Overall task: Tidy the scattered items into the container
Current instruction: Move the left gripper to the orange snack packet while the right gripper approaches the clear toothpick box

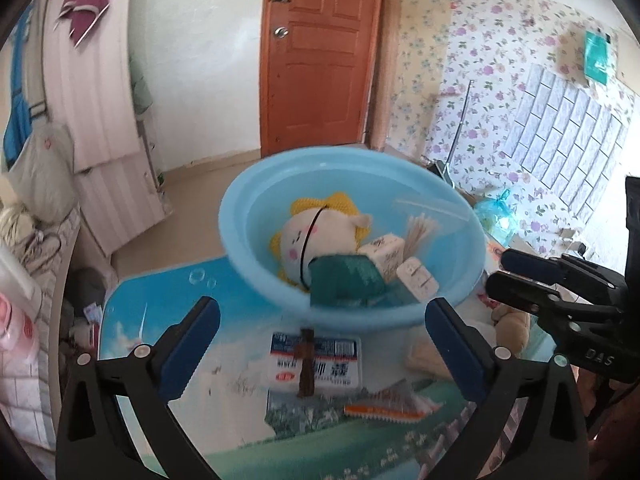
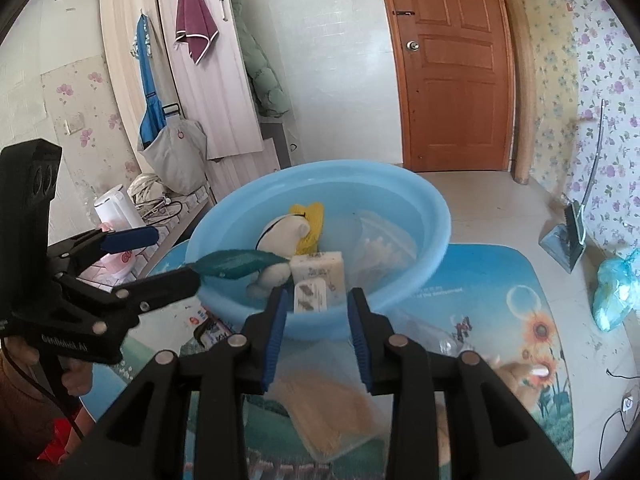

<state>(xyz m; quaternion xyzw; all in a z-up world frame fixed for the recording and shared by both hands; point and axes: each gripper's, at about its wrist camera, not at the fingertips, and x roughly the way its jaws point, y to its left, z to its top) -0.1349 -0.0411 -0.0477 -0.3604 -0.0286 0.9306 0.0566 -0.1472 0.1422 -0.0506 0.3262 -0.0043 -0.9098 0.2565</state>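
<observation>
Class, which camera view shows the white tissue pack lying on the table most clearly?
The left wrist view: the tissue pack lies unobstructed in front of the blue basin, label visible. In the right wrist view only a corner peeks out behind the left tongs.

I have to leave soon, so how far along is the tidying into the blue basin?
Done: the blue basin already holds a plush toy, a green pouch and small boxes. In hand: nothing; the left gripper and right gripper have empty fingers. Left: a tissue pack, an orange-edged packet and a clear pack of sticks on the table.
</observation>
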